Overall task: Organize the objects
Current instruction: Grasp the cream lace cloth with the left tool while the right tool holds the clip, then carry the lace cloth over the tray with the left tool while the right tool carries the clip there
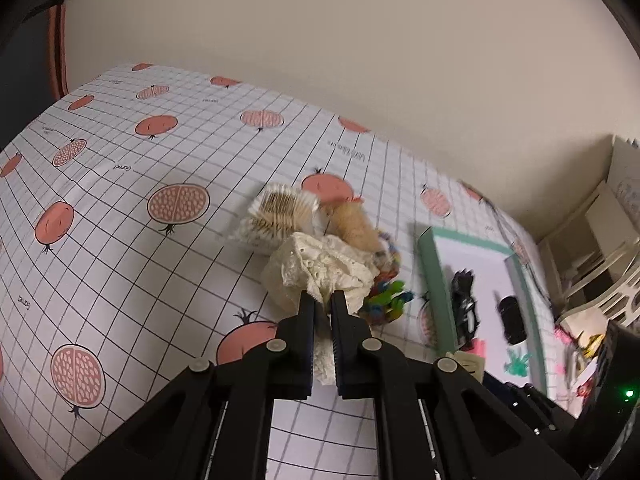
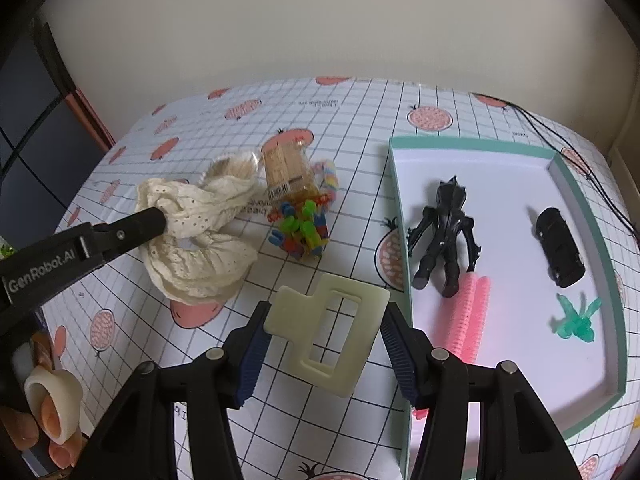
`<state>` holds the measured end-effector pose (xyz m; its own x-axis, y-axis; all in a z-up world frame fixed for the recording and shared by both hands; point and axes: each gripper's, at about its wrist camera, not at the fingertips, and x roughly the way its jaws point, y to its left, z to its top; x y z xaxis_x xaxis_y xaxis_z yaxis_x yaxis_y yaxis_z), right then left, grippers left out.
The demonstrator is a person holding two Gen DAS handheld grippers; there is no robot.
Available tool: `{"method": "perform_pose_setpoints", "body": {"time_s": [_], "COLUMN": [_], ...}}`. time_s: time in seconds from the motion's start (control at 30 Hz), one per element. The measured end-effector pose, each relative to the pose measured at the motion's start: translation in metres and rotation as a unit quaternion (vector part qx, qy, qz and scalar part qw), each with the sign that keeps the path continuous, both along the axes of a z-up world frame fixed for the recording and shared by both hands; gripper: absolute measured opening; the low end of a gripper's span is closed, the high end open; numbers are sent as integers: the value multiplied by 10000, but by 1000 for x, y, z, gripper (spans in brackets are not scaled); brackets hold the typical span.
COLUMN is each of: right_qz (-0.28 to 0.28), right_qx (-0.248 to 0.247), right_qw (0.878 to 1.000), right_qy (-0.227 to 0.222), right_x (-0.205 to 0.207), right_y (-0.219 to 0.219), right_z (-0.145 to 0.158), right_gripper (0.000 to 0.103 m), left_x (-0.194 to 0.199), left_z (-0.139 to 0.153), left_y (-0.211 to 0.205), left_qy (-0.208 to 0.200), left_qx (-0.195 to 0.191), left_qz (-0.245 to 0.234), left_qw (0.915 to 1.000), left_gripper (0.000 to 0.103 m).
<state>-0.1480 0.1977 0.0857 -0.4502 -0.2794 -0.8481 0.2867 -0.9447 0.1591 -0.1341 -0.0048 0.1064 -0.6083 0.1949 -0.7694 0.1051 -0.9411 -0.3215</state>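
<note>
My left gripper [image 1: 323, 300] is shut on a cream lace scrunchie [image 1: 320, 272], which hangs bunched just above the tablecloth. From the right wrist view, the left gripper [image 2: 154, 218] reaches in from the left, pinching the scrunchie [image 2: 200, 240]. My right gripper [image 2: 326, 320] holds a cream rectangular hair claw clip [image 2: 332, 332] between its blue-padded fingers, left of the tray. The white tray with a mint-green rim [image 2: 472, 144] holds a black figure [image 2: 444, 232], a black toy car [image 2: 560, 248], a pink ribbed roller [image 2: 470, 316] and a green figure [image 2: 576, 316].
Behind the scrunchie lie a cotton swab box [image 2: 236, 168], a clear jar of sticks [image 2: 288, 172], a pastel coil band [image 2: 330, 178] and a pile of colourful small clips [image 2: 302, 228]. A hand [image 2: 52, 412] shows at the lower left. A wall backs the table.
</note>
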Motion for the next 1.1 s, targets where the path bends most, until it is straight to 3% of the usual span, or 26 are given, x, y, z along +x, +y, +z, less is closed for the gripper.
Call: {"method": "perform_pose_setpoints", "body": {"time_s": [0.27,0.8,1.1], "right_qz": [-18,-393,-687], "right_qx": [-35,-39,18], "right_qw": [10000,9990,9974], "right_qy": [89,215,224], "right_x": [4,4,4], "right_y": [4,27,59], "right_z": [7,14,15], "right_gripper": [58,58,58], "left_x": [10,13,16], "left_z": [14,16,18], "left_y": [-3,11,40], "left_qy": [369,438,449], "left_qx": [237,321,455], "left_qz": [58,-123,-397], "left_qw": [9990,9984,9972], "left_gripper": [8,8,8]}}
